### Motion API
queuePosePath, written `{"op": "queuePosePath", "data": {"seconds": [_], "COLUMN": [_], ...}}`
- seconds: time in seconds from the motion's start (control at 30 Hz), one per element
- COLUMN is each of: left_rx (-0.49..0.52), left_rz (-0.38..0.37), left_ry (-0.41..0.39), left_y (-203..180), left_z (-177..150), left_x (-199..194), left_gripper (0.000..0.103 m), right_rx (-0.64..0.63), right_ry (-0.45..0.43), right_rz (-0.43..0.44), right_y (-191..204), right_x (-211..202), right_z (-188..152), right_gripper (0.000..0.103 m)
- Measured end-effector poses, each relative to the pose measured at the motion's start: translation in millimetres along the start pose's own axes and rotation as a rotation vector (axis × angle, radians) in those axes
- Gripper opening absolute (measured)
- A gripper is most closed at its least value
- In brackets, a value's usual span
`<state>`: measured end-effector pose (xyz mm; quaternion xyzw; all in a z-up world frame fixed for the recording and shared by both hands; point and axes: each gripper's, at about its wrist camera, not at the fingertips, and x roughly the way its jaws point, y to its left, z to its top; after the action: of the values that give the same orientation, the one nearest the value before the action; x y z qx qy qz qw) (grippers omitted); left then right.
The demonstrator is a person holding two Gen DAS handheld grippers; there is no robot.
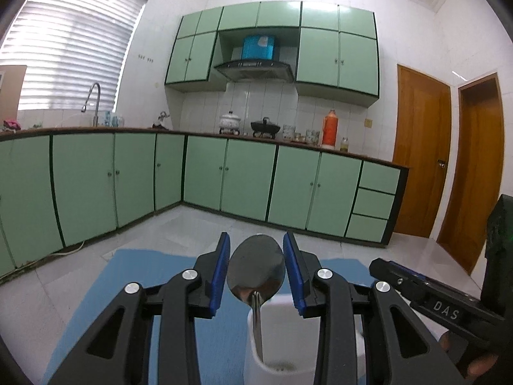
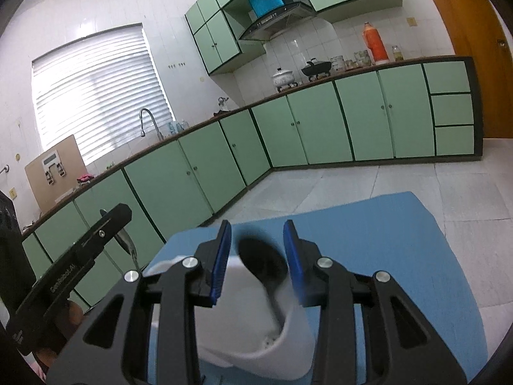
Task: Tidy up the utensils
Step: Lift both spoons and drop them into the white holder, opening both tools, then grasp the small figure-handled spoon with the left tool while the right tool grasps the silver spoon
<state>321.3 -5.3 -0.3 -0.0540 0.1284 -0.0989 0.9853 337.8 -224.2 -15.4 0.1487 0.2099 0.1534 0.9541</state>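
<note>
In the left wrist view a metal spoon (image 1: 256, 264) stands bowl-up in a white utensil holder (image 1: 282, 337) on a blue mat (image 1: 141, 288). My left gripper (image 1: 256, 269) is open, its blue pads (image 1: 221, 272) on either side of the spoon bowl without touching it. In the right wrist view my right gripper (image 2: 258, 260) is open around a blurred dark spoon (image 2: 261, 258) standing in a white holder (image 2: 269, 330). The left gripper body and the metal spoon (image 2: 126, 239) show at the left of that view.
Green base cabinets (image 1: 224, 176) run along the far walls with a tiled floor (image 1: 179, 227) between them and the mat. Wooden doors (image 1: 423, 150) stand at the right. The right gripper's body (image 1: 449, 308) lies close on the left gripper's right.
</note>
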Motion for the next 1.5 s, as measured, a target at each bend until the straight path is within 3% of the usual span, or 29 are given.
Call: {"op": "queuePosePath", "data": {"seconds": [0.17, 0.33, 0.57, 0.7, 1.13, 1.5], "left_rx": [-0.001, -0.022, -0.038, -0.045, 0.022, 0.113], "left_rz": [0.006, 0.005, 0.036, 0.061, 0.142, 0.156], "left_ry": [0.015, 0.003, 0.047, 0.097, 0.409, 0.529], "left_y": [1.1, 6.4, 19.7, 27.3, 18.6, 3.2], "left_z": [-7.4, -4.6, -10.3, -25.5, -99.9, -143.2], "left_x": [-6.6, -24.8, -66.9, -94.2, -112.0, -132.4], "left_gripper": [0.035, 0.054, 0.08, 0.087, 0.088, 0.083], "right_rx": [-0.019, 0.003, 0.012, 0.01, -0.023, -0.034], "right_ry": [-0.009, -0.02, -0.003, 0.024, 0.132, 0.17], "right_rz": [-0.006, -0.027, -0.112, -0.16, -0.237, -0.237], "right_y": [5.2, 1.7, -3.0, -5.3, -5.9, -6.6], "right_x": [-12.1, -28.4, -69.4, -90.8, -121.2, -130.2], "right_z": [-6.0, -3.9, -18.6, -32.9, -82.8, -104.7], "right_gripper": [0.038, 0.045, 0.08, 0.086, 0.086, 0.086]}}
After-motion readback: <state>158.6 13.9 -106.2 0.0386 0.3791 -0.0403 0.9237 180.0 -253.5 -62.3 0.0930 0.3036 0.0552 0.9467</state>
